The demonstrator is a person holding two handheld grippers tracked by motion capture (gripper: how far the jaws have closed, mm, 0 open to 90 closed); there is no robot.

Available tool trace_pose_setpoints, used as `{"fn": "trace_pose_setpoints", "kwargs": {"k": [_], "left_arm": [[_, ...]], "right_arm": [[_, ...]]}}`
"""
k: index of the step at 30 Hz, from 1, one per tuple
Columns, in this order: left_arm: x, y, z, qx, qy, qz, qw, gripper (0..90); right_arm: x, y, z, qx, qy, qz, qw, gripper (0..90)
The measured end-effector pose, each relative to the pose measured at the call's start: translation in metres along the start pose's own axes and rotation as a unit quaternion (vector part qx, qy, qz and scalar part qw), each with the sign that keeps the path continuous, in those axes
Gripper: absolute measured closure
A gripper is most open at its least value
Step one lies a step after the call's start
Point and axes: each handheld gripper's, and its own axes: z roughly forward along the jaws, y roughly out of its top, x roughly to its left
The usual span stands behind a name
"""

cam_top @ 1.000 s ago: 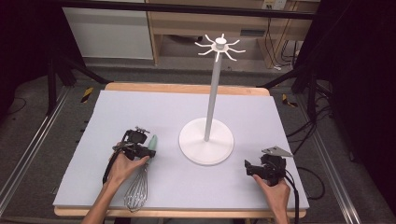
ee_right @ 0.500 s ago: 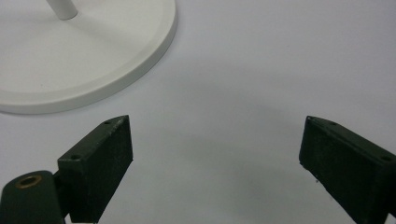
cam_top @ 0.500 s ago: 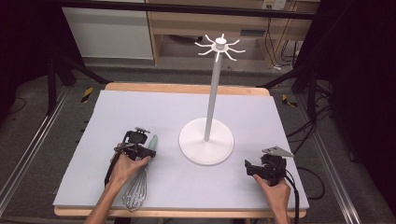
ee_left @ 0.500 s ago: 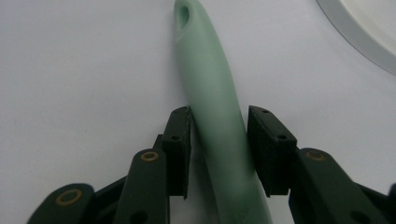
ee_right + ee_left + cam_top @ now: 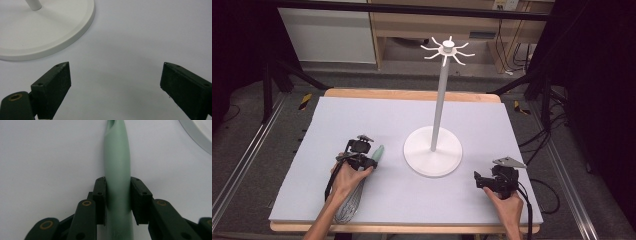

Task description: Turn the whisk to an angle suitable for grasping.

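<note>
A whisk (image 5: pixel 350 202) with a pale green handle (image 5: pixel 377 152) lies on the grey mat (image 5: pixel 362 120) at the front left, its wire head toward the person. My left gripper (image 5: pixel 371 161) is over the handle. In the left gripper view its jaws (image 5: pixel 117 187) are closing tight on the green handle (image 5: pixel 117 157), with both pads pressed against its sides. My right gripper (image 5: pixel 478 180) rests on the mat at the front right. It is open (image 5: pixel 115 77) and has only bare mat between its pads.
A white stand has a round base (image 5: pixel 432 151) at the mat's middle and a thin pole topped by a ring of hooks (image 5: pixel 447 48). The base rim lies just ahead of both grippers (image 5: pixel 197 135) (image 5: pixel 45 32). A wooden table edge (image 5: pixel 412 94) borders the mat.
Neither hand has visibly moved, and the whisk lies where it lay.
</note>
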Motion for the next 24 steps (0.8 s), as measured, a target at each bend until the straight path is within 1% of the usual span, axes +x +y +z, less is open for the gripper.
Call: {"fn": "trace_pose_setpoints", "kwargs": {"k": [6,7,9,13,14,17,18,20,21,22,23,24], "left_arm": [[-0.0003,-0.0011,0.0009,-0.006,-0.005,0.004,1.0,67.2],[-0.0012,-0.0005,0.0009,-0.002,-0.002,0.011,0.9999,66.9],[-0.0026,-0.0004,0.0015,-0.003,0.001,0.012,0.9999,66.9],[-0.0032,-0.0004,0.0018,-0.003,0.003,0.011,0.9999,66.9],[-0.0028,-0.0002,0.0019,-0.003,0.003,0.006,1.0,67.4],[-0.002,0.0,0.0018,-0.004,0.003,0.004,1.0,67.7],[-0.0019,-0.0002,0.0018,-0.004,0.001,0.0,1.0,67.8],[-0.0016,-0.0007,0.0015,-0.006,0.0,-0.001,1.0,67.9],[-0.0009,-0.0012,0.0003,-0.011,-0.011,-0.001,0.9999,67.9],[-0.0007,-0.0013,-0.0016,-0.013,-0.013,0.002,0.9998,68.0],[-0.0007,-0.0013,-0.0016,-0.013,-0.013,0.002,0.9998,68.0],[-0.0005,-0.0014,-0.004,-0.021,-0.011,0.005,0.9997,68.0]], "right_arm": [[0.0004,0.0,0.0003,0.0,0.001,0.001,1.0,10.1],[0.0006,0.0,0.0007,0.001,0.002,0.001,1.0,10.1],[0.0006,0.0004,0.0009,0.001,0.003,-0.001,1.0,10.1],[0.0006,0.0005,0.0008,0.0,0.001,0.001,1.0,10.1],[0.0004,0.0004,0.0008,0.001,0.001,0.001,1.0,10.1],[0.0003,0.0004,0.0007,0.0,0.002,0.0,1.0,10.1],[0.0005,0.0005,0.0007,0.0,0.002,0.001,1.0,10.1],[0.0004,0.0003,0.0006,0.001,0.002,0.003,1.0,10.1],[0.0002,0.0002,0.0005,0.001,0.002,0.004,1.0,10.1],[-0.0001,0.0001,0.0006,0.001,0.001,0.003,1.0,10.1],[-0.0001,0.0001,0.0006,0.001,0.001,0.003,1.0,10.1],[-0.0003,0.0001,0.0005,0.001,0.001,0.003,1.0,10.1]]}}
